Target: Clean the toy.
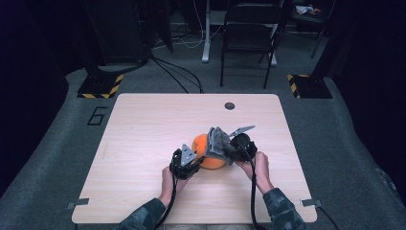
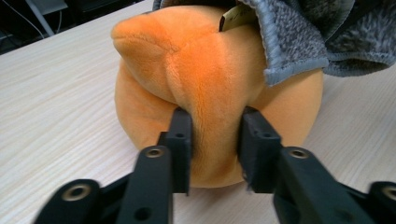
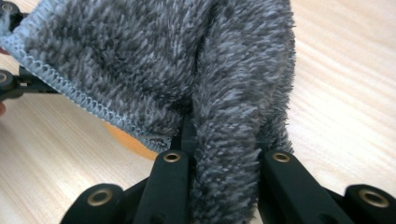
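An orange plush ball [image 1: 208, 155] rests on the wooden table [image 1: 143, 124], near its front middle. A grey fuzzy cloth [image 1: 220, 140] drapes over the ball's top right side. My left gripper [image 1: 196, 161] comes at the ball from the left. In the left gripper view it [image 2: 215, 140] is shut on a raised fold of the orange plush [image 2: 205, 84], with the cloth's stitched edge [image 2: 299, 51] above it. My right gripper [image 1: 231, 148] holds the cloth from the right; its jaws [image 3: 224, 144] are shut on a bunched fold of the grey cloth [image 3: 154, 60]. A sliver of orange [image 3: 128, 139] peeks under the hem.
A round cable hole [image 1: 230, 106] sits near the table's far edge. Beyond the table stand a black folding chair [image 1: 249, 33] and two floor bases with yellow-black tape [image 1: 100, 86] [image 1: 306, 85]. Bare tabletop lies on all sides of the ball.
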{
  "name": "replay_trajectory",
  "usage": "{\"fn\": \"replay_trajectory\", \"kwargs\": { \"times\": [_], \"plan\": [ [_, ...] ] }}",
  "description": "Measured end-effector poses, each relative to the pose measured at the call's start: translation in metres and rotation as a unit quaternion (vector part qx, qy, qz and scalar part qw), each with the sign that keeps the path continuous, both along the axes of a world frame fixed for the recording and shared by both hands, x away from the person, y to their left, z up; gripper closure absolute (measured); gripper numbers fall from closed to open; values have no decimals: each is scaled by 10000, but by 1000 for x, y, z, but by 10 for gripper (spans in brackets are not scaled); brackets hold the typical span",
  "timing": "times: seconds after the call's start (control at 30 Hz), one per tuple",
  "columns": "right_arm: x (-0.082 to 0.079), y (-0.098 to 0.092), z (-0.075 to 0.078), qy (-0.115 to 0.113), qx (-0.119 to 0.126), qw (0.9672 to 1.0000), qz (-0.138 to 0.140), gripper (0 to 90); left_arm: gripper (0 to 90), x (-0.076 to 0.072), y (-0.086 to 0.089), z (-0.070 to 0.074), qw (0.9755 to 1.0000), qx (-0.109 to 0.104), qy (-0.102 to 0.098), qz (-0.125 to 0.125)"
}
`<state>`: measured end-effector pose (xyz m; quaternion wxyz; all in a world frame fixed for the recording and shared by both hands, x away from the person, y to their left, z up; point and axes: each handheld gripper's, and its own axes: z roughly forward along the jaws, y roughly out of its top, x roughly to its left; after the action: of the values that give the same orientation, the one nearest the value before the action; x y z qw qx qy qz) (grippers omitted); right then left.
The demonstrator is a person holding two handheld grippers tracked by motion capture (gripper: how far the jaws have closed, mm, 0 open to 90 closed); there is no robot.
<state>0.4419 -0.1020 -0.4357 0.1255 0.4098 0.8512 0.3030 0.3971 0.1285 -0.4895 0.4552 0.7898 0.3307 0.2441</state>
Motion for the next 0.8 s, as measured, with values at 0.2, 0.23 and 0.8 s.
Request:
{"fn": "replay_trajectory", "kwargs": {
  "times": [0.2,0.23,0.8],
  "plan": [
    [-12,9,23,-275,-100,9995,103,776,756,3,6,7,9987,-433,235,-84],
    [-15,12,28,-378,-80,9992,126,776,756,3,7,10,9985,-473,257,-90],
    [-16,24,15,-342,-398,9980,356,776,726,4,5,13,9970,-449,557,-285]
  ]
}}
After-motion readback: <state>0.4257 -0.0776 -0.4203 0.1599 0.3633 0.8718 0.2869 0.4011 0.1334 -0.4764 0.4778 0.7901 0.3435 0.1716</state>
